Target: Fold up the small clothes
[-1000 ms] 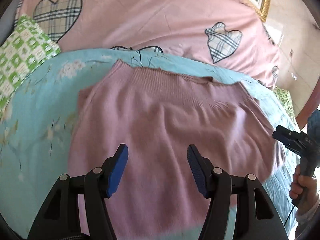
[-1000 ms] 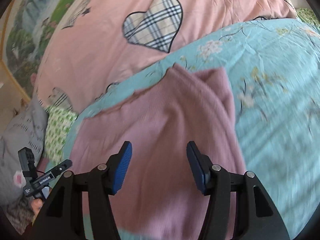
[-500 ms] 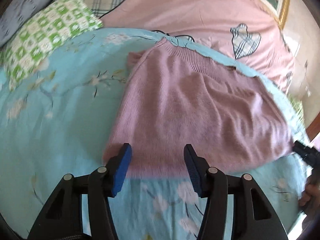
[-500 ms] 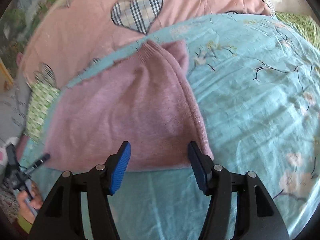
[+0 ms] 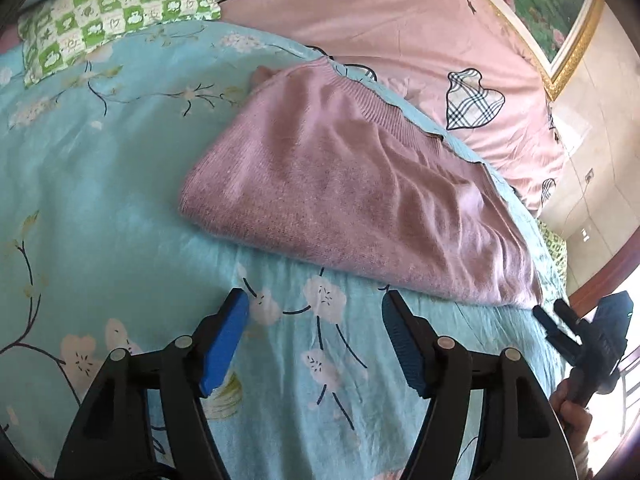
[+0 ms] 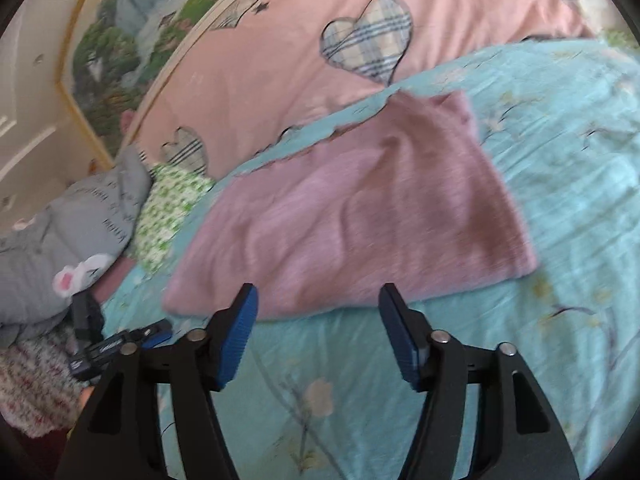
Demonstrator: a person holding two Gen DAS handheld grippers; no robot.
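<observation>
Left wrist view: my left gripper spread wide, empty, hovering over turquoise floral bedsheet. Just beyond, pink knit sweater lying flat on sheet, already folded, ribbed hem along far edge. Right wrist view: my right gripper also spread, empty, near sweater's close edge. Knit looks soft, light, floppy, likely stretchy; best pinch both layers at near corners. Farther back: pink heart-print duvet, green checked pillow.

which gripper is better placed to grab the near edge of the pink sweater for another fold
Right, by a little. The right gripper is open with the pink sweater hem just past its fingertips. The left gripper, also open, has bare teal bedsheet before the hem.
</observation>
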